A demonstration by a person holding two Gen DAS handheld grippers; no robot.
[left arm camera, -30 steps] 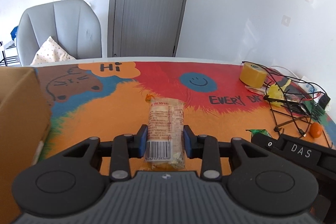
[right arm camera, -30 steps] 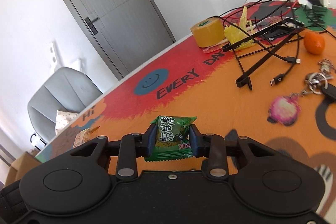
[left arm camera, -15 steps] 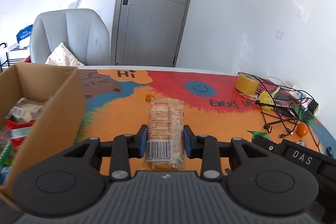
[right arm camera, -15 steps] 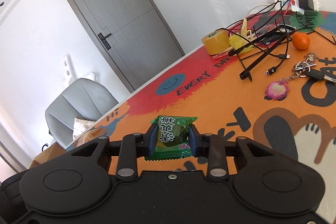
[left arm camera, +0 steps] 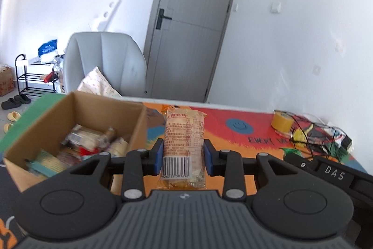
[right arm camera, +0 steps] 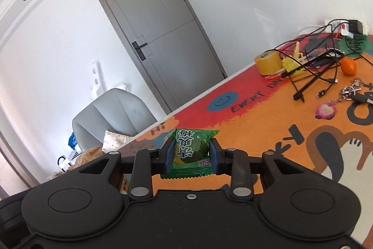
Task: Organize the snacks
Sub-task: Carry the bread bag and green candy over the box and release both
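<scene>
Both hands are up off the table and swinging left. The left gripper [left arm camera: 183, 156] is clamped on a long clear-wrapped pastry [left arm camera: 183, 144], barcode end nearest the camera, the pack sticking out forward past the blue pads. A second ago only a cardboard wall showed at this gripper's left edge; now the open box [left arm camera: 109, 106] sits just ahead and to its left, and you can look straight down into it: wrapped snacks [left arm camera: 93, 144] already piled inside, somewhat blurred. So the carry has brought the pastry almost level with the opening, though it is not over it yet; the near right wall of the box is between pack and pile.

The right gripper [right arm camera: 191, 155] is pinched on a small green packet [right arm camera: 192, 152], held square between the pads. Its view has lifted too: the mat [right arm camera: 268, 132] has dropped further below, and the keys [right arm camera: 354, 92], cables [right arm camera: 321, 71], orange [right arm camera: 349, 66] and tape roll [right arm camera: 267, 61] lie well off to the right. The box itself is not clear from this side; the other pastry shows at the far left edge.

My read: two snacks in the air, both grips sound, drop-off next. The left one looks closest, needing a little more leftward travel before letting go.
</scene>
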